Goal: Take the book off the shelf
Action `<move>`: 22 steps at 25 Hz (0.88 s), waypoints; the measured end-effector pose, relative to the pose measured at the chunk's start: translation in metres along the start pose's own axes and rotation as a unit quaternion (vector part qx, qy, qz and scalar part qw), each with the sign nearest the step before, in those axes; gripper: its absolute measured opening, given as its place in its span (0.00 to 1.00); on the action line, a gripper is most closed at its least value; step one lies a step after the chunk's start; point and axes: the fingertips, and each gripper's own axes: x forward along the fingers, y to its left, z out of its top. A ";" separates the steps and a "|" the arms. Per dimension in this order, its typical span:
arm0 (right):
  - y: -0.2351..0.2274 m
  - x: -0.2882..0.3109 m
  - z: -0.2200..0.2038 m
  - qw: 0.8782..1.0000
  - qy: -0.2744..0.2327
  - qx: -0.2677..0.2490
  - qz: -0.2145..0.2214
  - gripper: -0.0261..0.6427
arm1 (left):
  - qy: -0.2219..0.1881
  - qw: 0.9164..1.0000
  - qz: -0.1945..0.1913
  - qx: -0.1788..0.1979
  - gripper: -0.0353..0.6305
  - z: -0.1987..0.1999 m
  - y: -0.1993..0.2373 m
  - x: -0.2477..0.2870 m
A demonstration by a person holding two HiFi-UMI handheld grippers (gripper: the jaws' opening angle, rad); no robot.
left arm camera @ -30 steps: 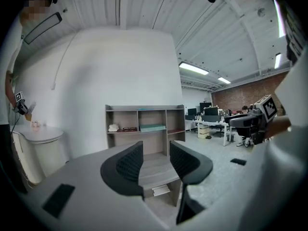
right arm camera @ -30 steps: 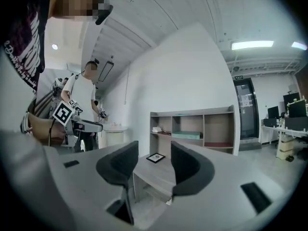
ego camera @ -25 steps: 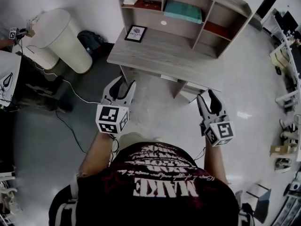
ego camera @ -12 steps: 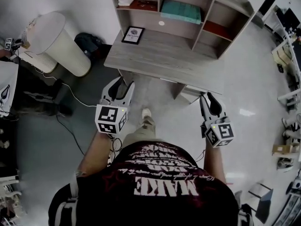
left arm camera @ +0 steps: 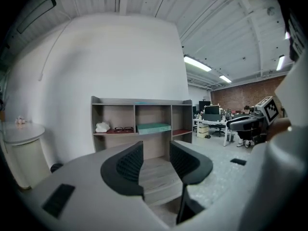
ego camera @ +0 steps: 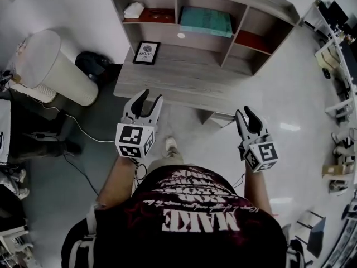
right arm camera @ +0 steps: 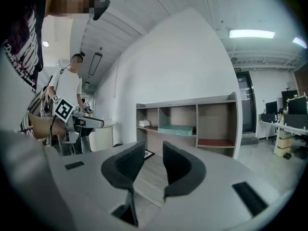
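Observation:
The teal book [ego camera: 205, 20] lies flat in the middle compartment of the wooden shelf [ego camera: 262, 4] that stands on the desk [ego camera: 184, 80]. It also shows in the left gripper view as the book [left arm camera: 154, 127] and in the right gripper view as the book [right arm camera: 176, 129], far beyond the jaws. My left gripper [ego camera: 149, 97] hangs open in front of the desk's near edge, with nothing between its jaws. My right gripper [ego camera: 245, 112] floats off the desk's near right corner, its jaws narrowed to a small gap with nothing in it. Both grippers point at the shelf.
A framed picture [ego camera: 146, 53] stands on the desk's left. A white lump [ego camera: 134, 9] and glasses [ego camera: 158, 13] fill the left compartment, a red board [ego camera: 254, 41] the right. A white bin [ego camera: 47, 66] and black bag [ego camera: 92, 66] stand left. Another person [right arm camera: 67, 95] stands at the left.
I have stepped toward the desk, so the shelf sits closer and more central. The right gripper's jaws have narrowed. The left gripper's jaws have kept their width.

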 end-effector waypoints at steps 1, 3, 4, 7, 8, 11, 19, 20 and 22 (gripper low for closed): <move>-0.004 0.008 0.002 1.000 0.000 -0.001 -0.002 0.22 | 0.001 1.000 -0.004 0.001 0.31 0.002 0.004 0.008; -0.012 0.023 0.007 1.000 -0.001 0.000 -0.007 0.22 | 0.005 1.000 -0.011 0.005 0.31 0.004 0.012 0.024; -0.015 0.031 0.010 1.000 0.000 0.001 -0.010 0.22 | 0.008 1.000 -0.014 0.006 0.31 0.005 0.016 0.031; -0.021 0.058 0.016 1.000 0.003 0.002 -0.014 0.22 | 0.012 1.000 -0.021 0.003 0.31 0.006 0.034 0.054; -0.023 0.067 0.018 1.000 0.004 0.001 -0.016 0.22 | 0.013 1.000 -0.022 0.001 0.31 0.007 0.041 0.062; -0.028 0.092 0.024 1.000 0.004 0.000 -0.022 0.22 | 0.013 0.999 -0.031 -0.002 0.31 0.010 0.060 0.087; -0.039 0.149 0.043 0.999 -0.006 0.001 -0.045 0.22 | -0.002 0.998 -0.063 0.002 0.31 0.026 0.099 0.144; -0.038 0.154 0.045 0.999 -0.007 0.002 -0.046 0.22 | -0.004 0.998 -0.067 0.004 0.31 0.027 0.102 0.149; -0.037 0.162 0.044 0.999 -0.006 0.006 -0.045 0.22 | -0.003 0.997 -0.071 0.003 0.31 0.026 0.106 0.159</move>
